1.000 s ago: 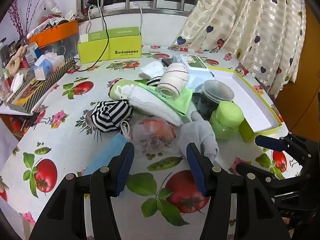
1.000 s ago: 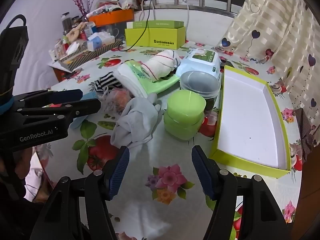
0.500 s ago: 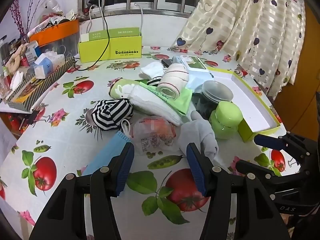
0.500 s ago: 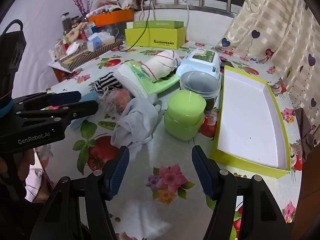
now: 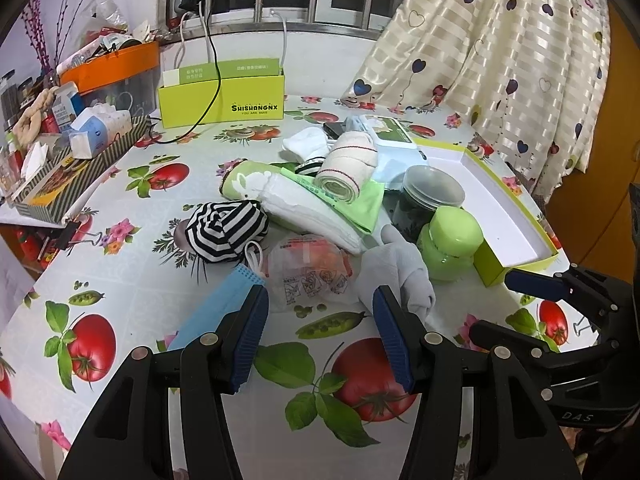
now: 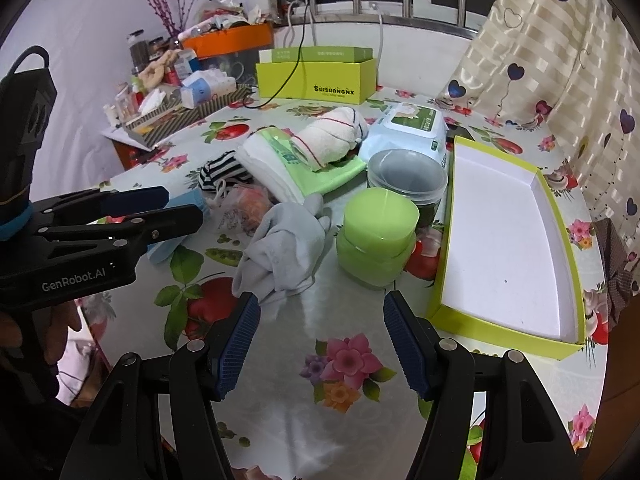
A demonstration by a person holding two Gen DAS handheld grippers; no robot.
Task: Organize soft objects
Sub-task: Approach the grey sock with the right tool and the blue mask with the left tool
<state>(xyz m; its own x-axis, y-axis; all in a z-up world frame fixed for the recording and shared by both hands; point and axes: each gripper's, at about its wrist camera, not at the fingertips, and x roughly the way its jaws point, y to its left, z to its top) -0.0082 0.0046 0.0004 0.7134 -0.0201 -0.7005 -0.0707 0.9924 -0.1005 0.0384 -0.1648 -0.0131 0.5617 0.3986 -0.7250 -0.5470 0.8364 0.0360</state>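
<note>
Left gripper (image 5: pixel 320 320) & right gripper (image 6: pixel 320 328) both spread wide, holding nothing. Crumpled grey cloth (image 6: pixel 286 240) lies on glossy tablecloth (image 6: pixel 320 420) beside 1 round green jar (image 6: pixel 378 236); 1 striped bundle (image 5: pixel 226 230), 1 rolled towel (image 5: pixel 350 168) behind.

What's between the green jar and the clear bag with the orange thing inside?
The crumpled grey sock lies between the green jar and the clear bag. The left wrist view shows it best.

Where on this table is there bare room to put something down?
The open lime tray holds nothing on its white floor. Bare tablecloth lies in front of the right gripper, bordered by the grey glove, green jar and tray. The stretch from the striped sock to the towel roll is crowded.
</note>
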